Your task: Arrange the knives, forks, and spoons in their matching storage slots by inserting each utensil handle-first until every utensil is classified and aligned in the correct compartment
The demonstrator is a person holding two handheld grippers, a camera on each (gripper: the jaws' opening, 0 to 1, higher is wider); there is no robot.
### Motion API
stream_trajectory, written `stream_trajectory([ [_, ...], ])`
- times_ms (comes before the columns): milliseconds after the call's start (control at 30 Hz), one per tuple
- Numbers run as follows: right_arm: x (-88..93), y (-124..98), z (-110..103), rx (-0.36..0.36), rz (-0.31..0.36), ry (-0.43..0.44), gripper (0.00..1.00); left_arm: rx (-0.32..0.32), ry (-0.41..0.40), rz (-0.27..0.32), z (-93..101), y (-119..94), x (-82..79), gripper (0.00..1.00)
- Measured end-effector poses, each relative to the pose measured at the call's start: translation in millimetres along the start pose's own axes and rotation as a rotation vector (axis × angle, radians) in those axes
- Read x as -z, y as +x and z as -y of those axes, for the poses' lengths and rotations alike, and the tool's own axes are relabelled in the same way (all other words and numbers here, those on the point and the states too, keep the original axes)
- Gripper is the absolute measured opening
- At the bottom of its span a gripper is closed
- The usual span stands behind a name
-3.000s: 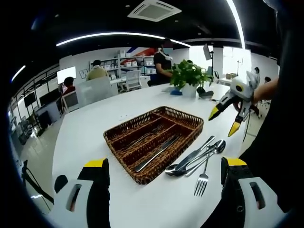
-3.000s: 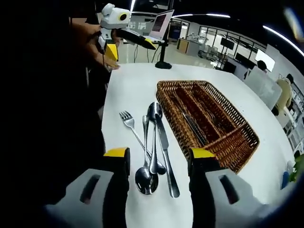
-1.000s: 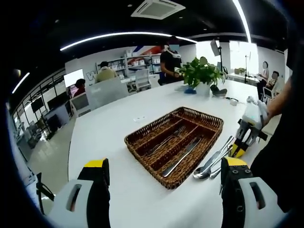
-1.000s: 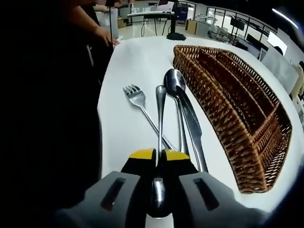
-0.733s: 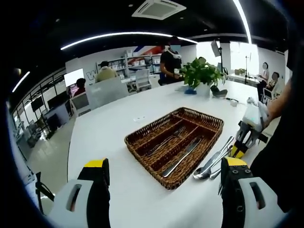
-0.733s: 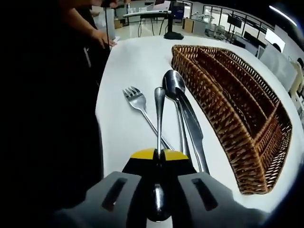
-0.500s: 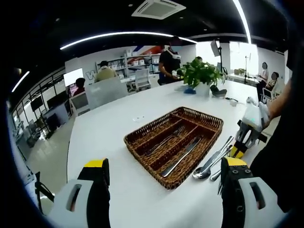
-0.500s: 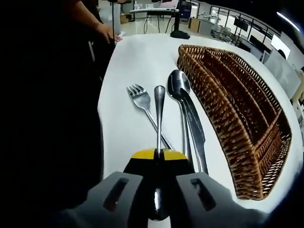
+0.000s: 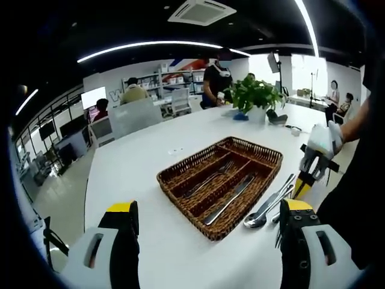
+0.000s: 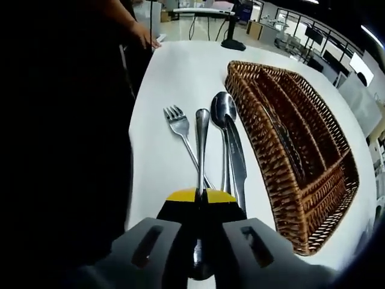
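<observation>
Wicker tray [image 10: 301, 156], the divided holder for the cutlery, sits on the white tabletop [image 10: 174, 78]; in the left gripper view two of its slots hold utensils, too small to name. Just beside it on the tabletop lie a knife [image 10: 236, 161], a second spoon [image 10: 224, 115] and a fork [image 10: 178, 125], their handles overlapping. The right tool [image 10: 200, 195] is closed on a spoon [image 10: 201, 129], whose bowl is partly hidden between the jaws. The left tool [image 9: 207, 211] stands wide apart, holding nothing.
</observation>
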State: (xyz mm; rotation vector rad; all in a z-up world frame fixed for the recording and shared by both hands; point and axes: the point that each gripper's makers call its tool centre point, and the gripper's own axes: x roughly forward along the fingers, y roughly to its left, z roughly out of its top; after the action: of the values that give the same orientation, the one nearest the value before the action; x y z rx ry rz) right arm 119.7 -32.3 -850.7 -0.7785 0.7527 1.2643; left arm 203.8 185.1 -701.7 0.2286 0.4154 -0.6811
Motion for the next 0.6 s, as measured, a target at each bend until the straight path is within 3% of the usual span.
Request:
stream_trajectory([
  [233, -9.1, -14.2, 3.4, -0.012, -0.005, -0.020, 0.00, 0.007, 0.003, -0.002, 1.1, -0.4, 0.7, 0.99],
  [567, -37.1, -46.1, 22.3, 0.025, 0.009, -0.060, 0.00, 0.014, 0.005, 0.009, -0.1, 0.6, -1.5, 0.99],
  [600, -39.2, -50.4, 20.4, -0.003, 0.004, -0.079, 0.00, 0.011, 0.004, 0.009, -0.6, 0.6, -1.2, 0.99],
])
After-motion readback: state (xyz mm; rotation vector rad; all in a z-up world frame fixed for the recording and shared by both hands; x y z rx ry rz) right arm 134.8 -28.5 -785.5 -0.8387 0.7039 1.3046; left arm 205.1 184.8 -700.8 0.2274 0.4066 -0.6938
